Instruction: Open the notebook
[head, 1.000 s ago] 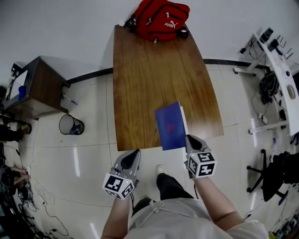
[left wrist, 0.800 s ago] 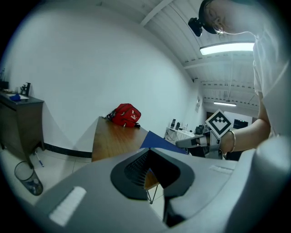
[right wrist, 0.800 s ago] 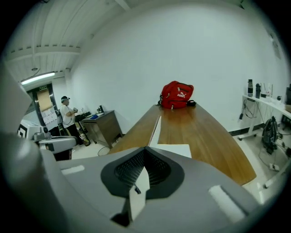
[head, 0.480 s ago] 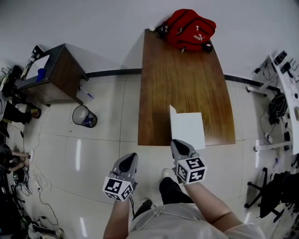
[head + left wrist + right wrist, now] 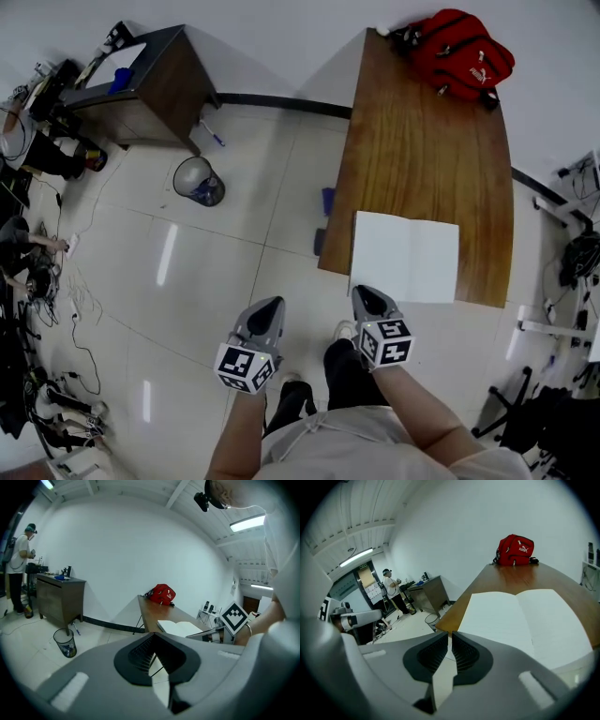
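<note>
The notebook, shut with its blue cover up a second ago, now lies open, white pages up, at the table's near edge. The right gripper, just off that edge, is parting its jaws with nothing between; the left gripper is pressed together, empty. A red bag sits at the far edge; a bin and cabinet stand on the floor

Head view looks steeply down on the table. Both gripper views look low, near-level toward it; all three share the notebook and red bag.
</note>
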`<state>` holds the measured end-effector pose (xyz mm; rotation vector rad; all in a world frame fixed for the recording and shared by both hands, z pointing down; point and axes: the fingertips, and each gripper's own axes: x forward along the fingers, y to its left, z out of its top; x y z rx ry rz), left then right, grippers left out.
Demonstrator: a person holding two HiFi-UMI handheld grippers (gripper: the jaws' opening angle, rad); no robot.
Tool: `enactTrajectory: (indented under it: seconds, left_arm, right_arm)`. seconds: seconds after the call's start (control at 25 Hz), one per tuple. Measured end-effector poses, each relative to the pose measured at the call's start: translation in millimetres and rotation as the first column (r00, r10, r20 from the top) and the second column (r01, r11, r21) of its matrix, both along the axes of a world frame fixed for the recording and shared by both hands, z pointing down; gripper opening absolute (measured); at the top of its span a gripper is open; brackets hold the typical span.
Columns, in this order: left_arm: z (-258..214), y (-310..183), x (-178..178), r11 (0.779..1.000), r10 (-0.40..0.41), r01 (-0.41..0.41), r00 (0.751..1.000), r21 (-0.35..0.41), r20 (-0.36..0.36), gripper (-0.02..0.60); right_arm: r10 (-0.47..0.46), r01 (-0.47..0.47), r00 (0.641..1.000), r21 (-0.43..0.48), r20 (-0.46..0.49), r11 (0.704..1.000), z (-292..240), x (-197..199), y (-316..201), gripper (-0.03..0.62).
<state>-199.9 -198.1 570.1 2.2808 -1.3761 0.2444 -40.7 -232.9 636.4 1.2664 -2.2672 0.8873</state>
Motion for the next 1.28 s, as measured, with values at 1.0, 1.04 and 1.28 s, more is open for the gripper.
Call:
enactTrajectory:
  seconds: [1.0,1.04,1.28]
  left_arm:
    - [-171,111,42,0.887,0.345,-0.287,0.932,0.363,-0.107,0.005]
    - [-174,123,42,0.880,0.355,-0.296,0.929,0.371,-0.101,0.005]
    - [-170,195,37,0.867,0.402,-0.351,0.912,0.355,-0.082,0.005]
  right_arm:
    - [0.381,-0.269,0.920,0.557,-0.093,0.785,-201,104,162,0.008]
    - [0.393,-0.285,0.916,0.556,-0.083,0.781,-201,104,178,0.008]
    - [0.423,-0.326,0.904,0.545,-0.059,0.772,-198,96,263,0.008]
